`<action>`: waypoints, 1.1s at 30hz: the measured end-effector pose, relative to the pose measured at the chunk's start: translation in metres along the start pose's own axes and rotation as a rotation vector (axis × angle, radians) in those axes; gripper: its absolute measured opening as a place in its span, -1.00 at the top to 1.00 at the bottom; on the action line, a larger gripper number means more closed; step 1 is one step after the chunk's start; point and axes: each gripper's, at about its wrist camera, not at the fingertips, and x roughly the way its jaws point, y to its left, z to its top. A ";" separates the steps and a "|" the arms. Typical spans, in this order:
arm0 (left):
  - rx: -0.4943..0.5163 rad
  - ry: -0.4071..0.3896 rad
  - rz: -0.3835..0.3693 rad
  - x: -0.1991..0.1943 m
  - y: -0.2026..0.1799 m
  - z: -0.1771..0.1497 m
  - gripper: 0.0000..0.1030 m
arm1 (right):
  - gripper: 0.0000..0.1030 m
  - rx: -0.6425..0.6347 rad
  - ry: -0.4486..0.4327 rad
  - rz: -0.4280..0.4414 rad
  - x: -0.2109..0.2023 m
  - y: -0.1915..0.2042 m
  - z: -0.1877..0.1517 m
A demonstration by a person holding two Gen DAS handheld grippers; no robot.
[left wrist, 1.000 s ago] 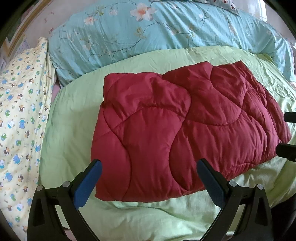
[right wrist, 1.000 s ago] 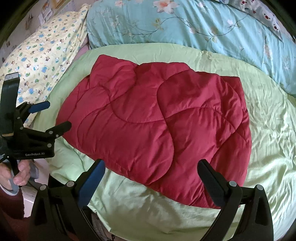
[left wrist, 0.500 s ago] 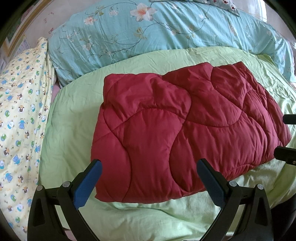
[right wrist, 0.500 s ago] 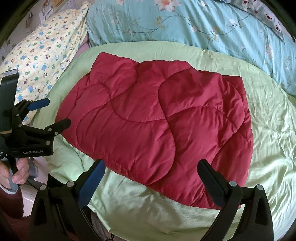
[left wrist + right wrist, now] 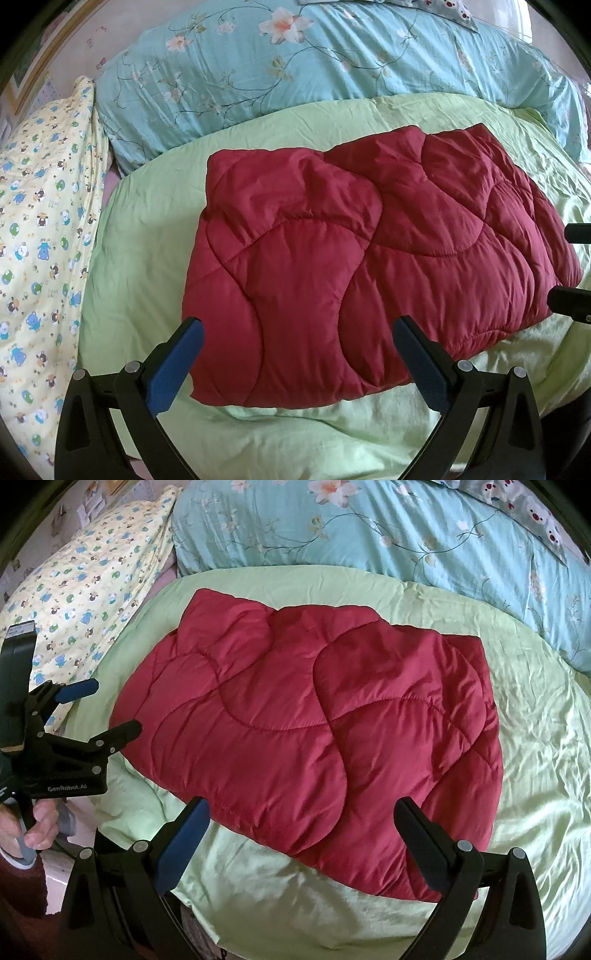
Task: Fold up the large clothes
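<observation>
A dark red quilted padded garment [image 5: 362, 258] [image 5: 314, 731] lies folded into a rough rectangle on the light green bedsheet [image 5: 147, 229] [image 5: 535, 775]. My left gripper [image 5: 297, 328] hovers open just before the garment's near edge, nothing between its blue pads. My right gripper [image 5: 301, 808] is also open and empty, held over the garment's near edge. In the right wrist view the left gripper [image 5: 114, 707] appears at the garment's left end, open, with a hand [image 5: 37, 823] on its handle. The right gripper's black fingertips [image 5: 569, 299] show at the right border of the left wrist view.
A turquoise floral duvet [image 5: 314, 66] [image 5: 406, 535] is bunched along the far side of the bed. A yellow cartoon-print pillow [image 5: 37, 240] [image 5: 85, 583] lies to the left. The green sheet's front edge drops off below both grippers.
Both views have shifted very slightly; the garment lies as it did. Both grippers stay open and empty.
</observation>
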 end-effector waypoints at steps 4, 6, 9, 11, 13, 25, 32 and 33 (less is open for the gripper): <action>0.001 0.000 -0.001 0.001 0.001 0.001 -0.99 | -0.95 -0.002 -0.002 0.001 0.000 0.000 0.002; 0.001 0.000 0.000 0.001 0.001 0.001 -0.99 | -0.95 -0.004 -0.002 0.002 0.000 -0.001 0.002; 0.001 -0.002 0.001 0.001 0.001 0.002 -0.99 | -0.95 -0.002 -0.002 0.001 0.001 0.000 0.003; 0.001 -0.001 0.001 0.001 0.002 0.002 -0.99 | -0.95 -0.002 -0.002 0.001 0.001 0.000 0.003; 0.002 -0.002 0.003 0.002 0.002 0.003 -0.99 | -0.95 -0.004 -0.002 0.003 0.000 -0.001 0.002; 0.004 -0.005 0.006 0.004 0.000 0.006 -0.99 | -0.95 -0.003 -0.007 0.001 0.001 -0.001 0.006; 0.007 -0.007 0.007 0.007 -0.003 0.005 -0.99 | -0.95 0.004 -0.006 0.001 0.002 0.000 0.008; 0.007 -0.007 0.006 0.007 -0.003 0.006 -0.99 | -0.95 0.005 -0.006 0.000 0.002 0.000 0.008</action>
